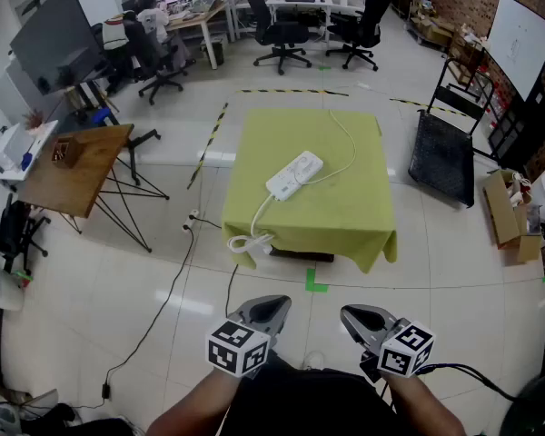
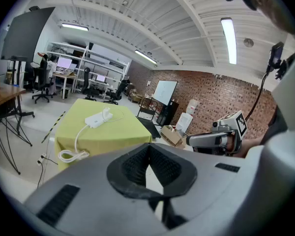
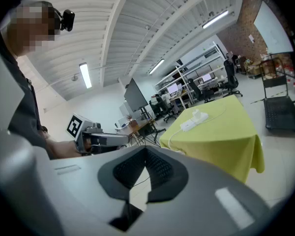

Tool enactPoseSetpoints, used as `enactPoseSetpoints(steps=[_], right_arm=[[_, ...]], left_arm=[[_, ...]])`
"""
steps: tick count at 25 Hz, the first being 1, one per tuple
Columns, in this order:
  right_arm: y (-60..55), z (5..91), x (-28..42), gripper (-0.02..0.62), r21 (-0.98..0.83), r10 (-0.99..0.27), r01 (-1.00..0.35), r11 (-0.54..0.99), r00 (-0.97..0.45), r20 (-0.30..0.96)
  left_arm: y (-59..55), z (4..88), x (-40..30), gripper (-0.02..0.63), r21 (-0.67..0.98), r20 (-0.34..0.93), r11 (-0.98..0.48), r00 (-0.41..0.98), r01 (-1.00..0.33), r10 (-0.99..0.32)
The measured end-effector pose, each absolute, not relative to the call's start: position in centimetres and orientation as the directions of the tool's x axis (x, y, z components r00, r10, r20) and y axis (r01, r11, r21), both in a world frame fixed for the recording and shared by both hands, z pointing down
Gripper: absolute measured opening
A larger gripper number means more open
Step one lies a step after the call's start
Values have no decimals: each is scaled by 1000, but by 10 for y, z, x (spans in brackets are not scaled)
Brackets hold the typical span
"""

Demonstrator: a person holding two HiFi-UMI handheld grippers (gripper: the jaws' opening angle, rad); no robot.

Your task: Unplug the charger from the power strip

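A white power strip (image 1: 291,178) lies in the middle of a table under a yellow-green cloth (image 1: 345,216), well ahead of me. A white charger (image 1: 310,163) sits plugged in at its far end, and its thin cable runs toward the table's back edge. The strip's own cord ends in a coil (image 1: 250,242) at the front left corner. My left gripper (image 1: 271,309) and right gripper (image 1: 356,318) are held low and close to my body, far from the table, both shut and holding nothing. The strip (image 2: 95,120) shows small in the left gripper view, as does the strip (image 3: 191,124) in the right gripper view.
A wooden table (image 1: 73,162) stands at the left, and a black folded cart (image 1: 443,157) and a cardboard box (image 1: 509,212) at the right. A dark cable (image 1: 163,307) trails over the tiled floor. A green tape mark (image 1: 315,284) lies before the table. Office chairs stand behind.
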State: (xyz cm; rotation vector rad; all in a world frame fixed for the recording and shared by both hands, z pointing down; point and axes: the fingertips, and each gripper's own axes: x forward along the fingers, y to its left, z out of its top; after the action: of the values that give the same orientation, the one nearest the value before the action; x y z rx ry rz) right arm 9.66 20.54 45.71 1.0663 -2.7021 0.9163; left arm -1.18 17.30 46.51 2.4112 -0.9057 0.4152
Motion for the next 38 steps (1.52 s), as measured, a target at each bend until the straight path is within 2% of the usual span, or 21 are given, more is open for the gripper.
enactPoseSetpoints(steps=[10,23,30,34,38], right_arm=[[181,493,109,3,-510,-565,-648,566,-755,332],[21,487,62,3,-400,-599,-721,566,-693,401],[-58,497,35,3,-336,-669,-798,501,-603,435],[-84,502,30,3,-311,-690,-824,473,-566,451],[-111,512,43,17,-209,-701,-850,484,-519,489]], left_arm=[[167,502,-1,6,401,504,-609,720,-685,-477],[-11,496,-38,6,383,445,-685,773,-620,-452],[-91,503,-52,6,350,428,-796,840,-494,-333],[-118,511,-58,6,371,436,-785,839,-496,-325],[-127,519,-51,6,398,437,-770,842,-498,-318]])
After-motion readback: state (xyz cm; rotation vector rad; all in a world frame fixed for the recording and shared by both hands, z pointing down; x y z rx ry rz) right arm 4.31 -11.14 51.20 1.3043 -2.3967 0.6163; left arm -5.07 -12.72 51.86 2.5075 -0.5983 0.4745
